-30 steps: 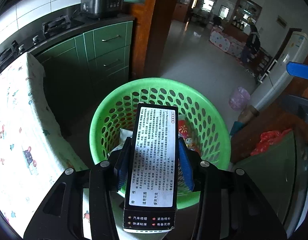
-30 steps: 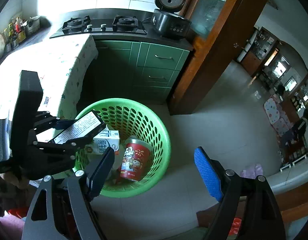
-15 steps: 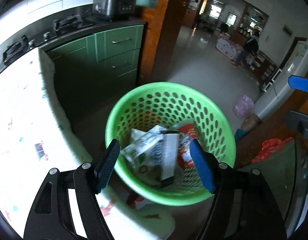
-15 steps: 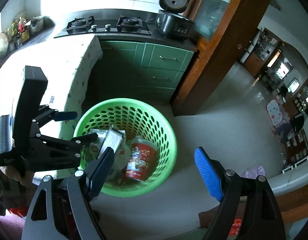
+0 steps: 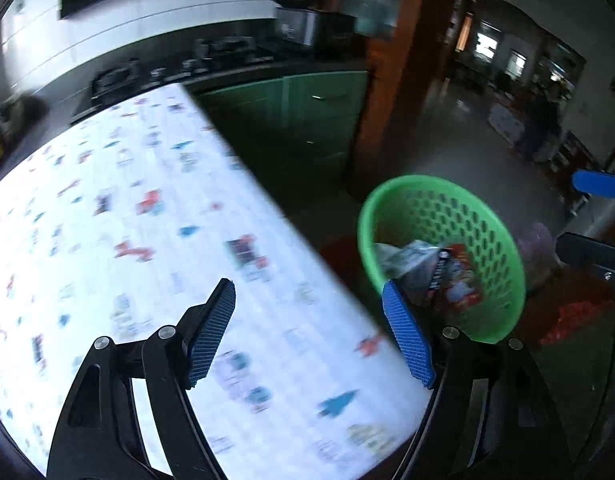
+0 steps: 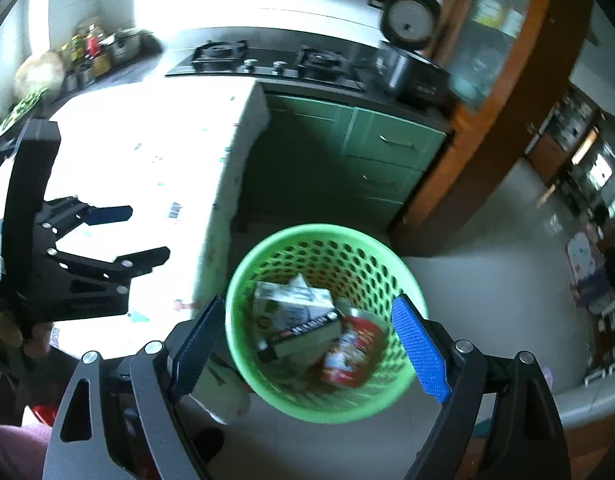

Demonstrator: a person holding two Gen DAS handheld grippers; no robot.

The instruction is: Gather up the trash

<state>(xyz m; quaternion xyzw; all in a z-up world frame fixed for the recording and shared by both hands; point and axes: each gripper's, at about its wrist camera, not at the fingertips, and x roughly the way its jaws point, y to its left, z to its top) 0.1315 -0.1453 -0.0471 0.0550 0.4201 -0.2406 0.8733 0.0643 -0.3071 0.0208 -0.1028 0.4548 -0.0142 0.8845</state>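
A green perforated basket [image 6: 327,229] stands on the floor beside the table. In it lie a black box with white print [image 6: 303,332], a white milk carton [image 6: 291,304] and a red can [image 6: 349,354]. My right gripper [image 6: 307,302] hangs above the basket, its jaws opening with nothing between them. My left gripper [image 5: 307,286] is over the patterned tablecloth [image 5: 147,220], its jaws opening and empty. The basket [image 5: 427,181] with the black box [image 5: 437,276] lies to its right. In the right wrist view the left gripper [image 6: 147,232] shows at the left, over the table.
Green cabinets [image 6: 387,152] carry a gas hob [image 6: 267,60] and a rice cooker [image 6: 411,60] behind the basket. A wooden door frame [image 6: 487,128] stands to the right, with pale floor [image 6: 487,280] beyond. Bottles and pots [image 6: 87,52] crowd the far left counter.
The left gripper opened and dropped the black box into the basket, then swung left over the table. The right gripper shifted so the basket now sits between its fingers.
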